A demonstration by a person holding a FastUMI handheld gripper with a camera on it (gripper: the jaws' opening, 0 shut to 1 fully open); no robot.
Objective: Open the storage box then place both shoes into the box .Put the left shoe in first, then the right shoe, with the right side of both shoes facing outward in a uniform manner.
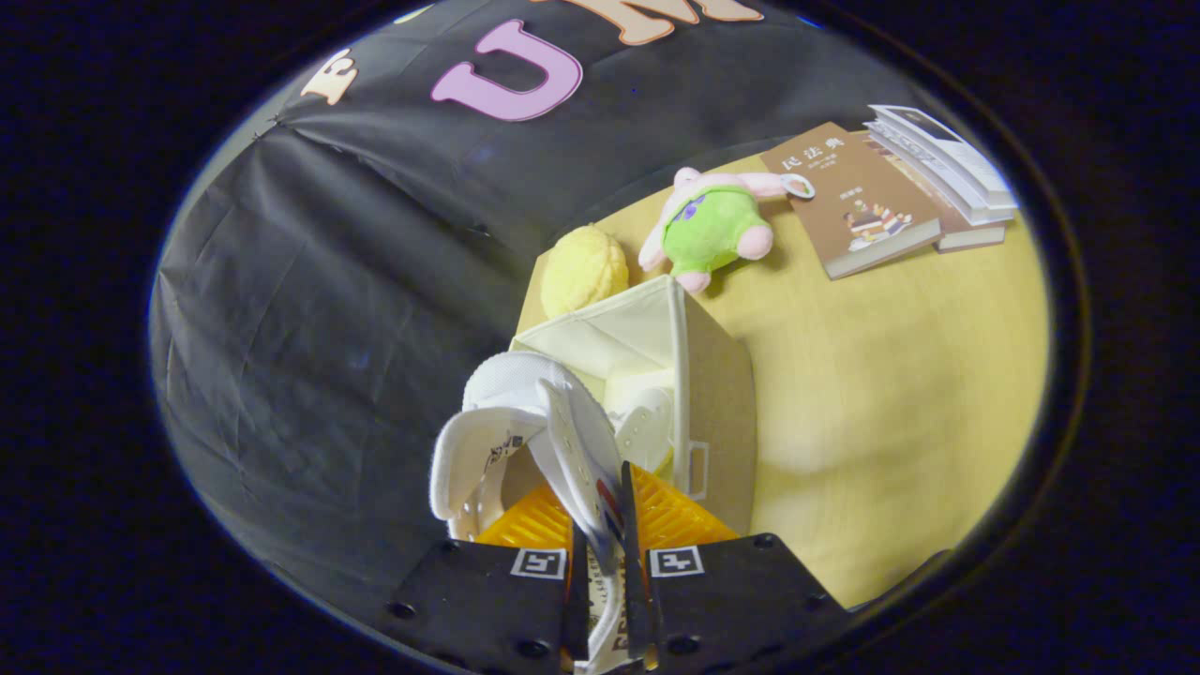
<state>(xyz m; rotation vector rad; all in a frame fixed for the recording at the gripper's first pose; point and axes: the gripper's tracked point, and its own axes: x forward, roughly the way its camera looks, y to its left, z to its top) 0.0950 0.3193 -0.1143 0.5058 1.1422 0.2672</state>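
White sneaker (pixel 525 422) pinched by its tongue between closed gripper (pixel 600 525), held over open storage box (pixel 698 366) (second shoe (pixel 647 427) inside), wooden table (pixel 891 375) beneath.

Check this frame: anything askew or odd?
Nothing damaged or spilled. The fingers grip a white shoe by its tongue above the open box, where another shoe lies. The plush lies tipped over.

Wooden table (pixel 891 375) with storage box (pixel 717 394), plush toy (pixel 717 225), books (pixel 867 202).
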